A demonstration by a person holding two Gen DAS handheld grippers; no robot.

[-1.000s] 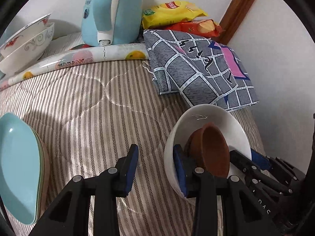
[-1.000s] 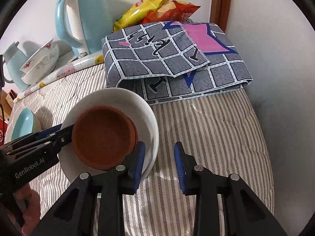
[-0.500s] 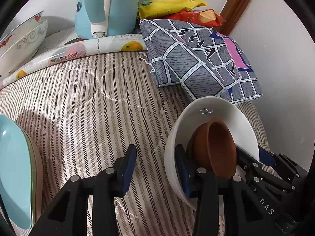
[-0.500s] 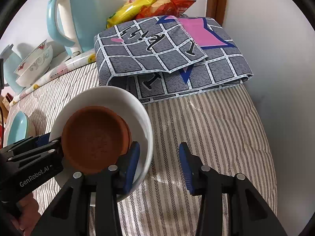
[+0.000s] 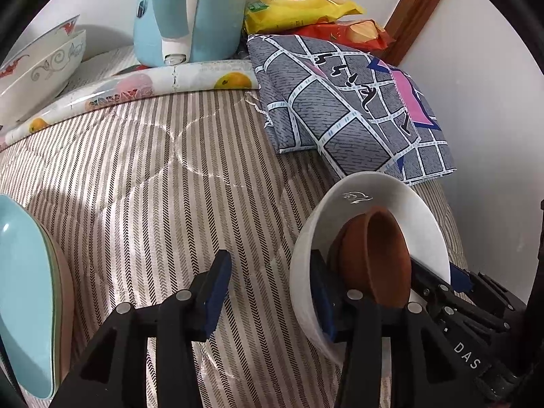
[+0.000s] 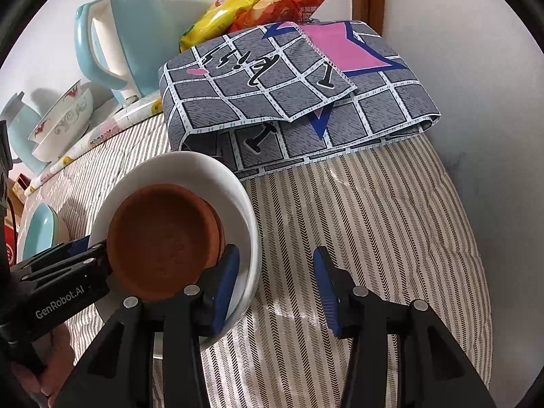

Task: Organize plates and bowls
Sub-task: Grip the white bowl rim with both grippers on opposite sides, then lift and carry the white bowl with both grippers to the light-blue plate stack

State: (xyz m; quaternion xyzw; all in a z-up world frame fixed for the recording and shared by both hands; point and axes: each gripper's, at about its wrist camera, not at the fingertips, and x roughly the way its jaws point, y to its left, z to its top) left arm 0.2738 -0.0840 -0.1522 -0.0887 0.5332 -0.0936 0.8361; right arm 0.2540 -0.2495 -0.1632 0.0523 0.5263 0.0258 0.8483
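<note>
A white bowl point(image 5: 380, 197) point(image 6: 190, 173) holds stacked brown clay bowls point(image 5: 374, 255) point(image 6: 163, 238) on the striped bedcover. My left gripper point(image 5: 268, 292) is open, its jaws straddling the white bowl's near rim. My right gripper point(image 6: 275, 285) is open, its jaws straddling the rim from the opposite side. Stacked teal plates point(image 5: 23, 289) point(image 6: 40, 231) lie at the left. Two patterned white bowls point(image 5: 40, 64) point(image 6: 64, 115) are nested at the back left.
A light blue kettle point(image 5: 190, 10) point(image 6: 115, 40) stands at the back. A folded grey patterned cloth point(image 5: 346, 108) point(image 6: 299, 102) lies behind the white bowl, snack bags point(image 5: 306, 6) point(image 6: 251, 3) beyond it. A fruit-print mat edge point(image 5: 136, 85) borders the cover. A wall point(image 6: 476, 68) is to the right.
Both grippers have opened wider around the white bowl's rim. The bowl has tilted slightly.
</note>
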